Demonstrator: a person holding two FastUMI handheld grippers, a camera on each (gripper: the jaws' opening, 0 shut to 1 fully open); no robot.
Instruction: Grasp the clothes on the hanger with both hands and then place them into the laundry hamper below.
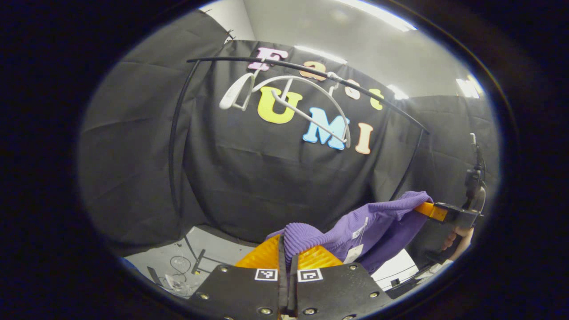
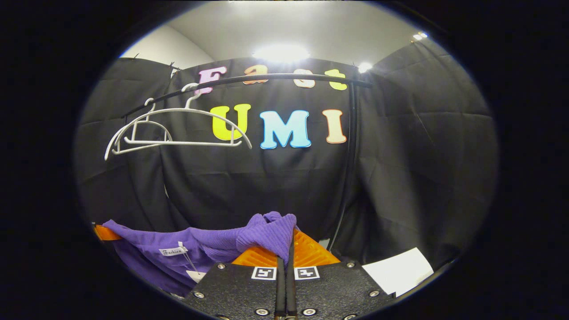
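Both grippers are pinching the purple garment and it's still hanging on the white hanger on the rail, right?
Not quite. Both grippers do pinch the purple garment, but it is off the white hanger, which hangs bare on the rail, as the right gripper view shows.

The purple garment [image 2: 209, 244] is a ribbed knit cloth, soft and matt, with a small paper tag [image 2: 173, 251] sewn in. The white hanger [image 2: 178, 129] looks like smooth plastic with a slight sheen. The black rail [image 2: 249, 80] above it appears as smooth tubing, semi-glossy. The right claw [image 2: 289, 249] has a grainy matt housing.
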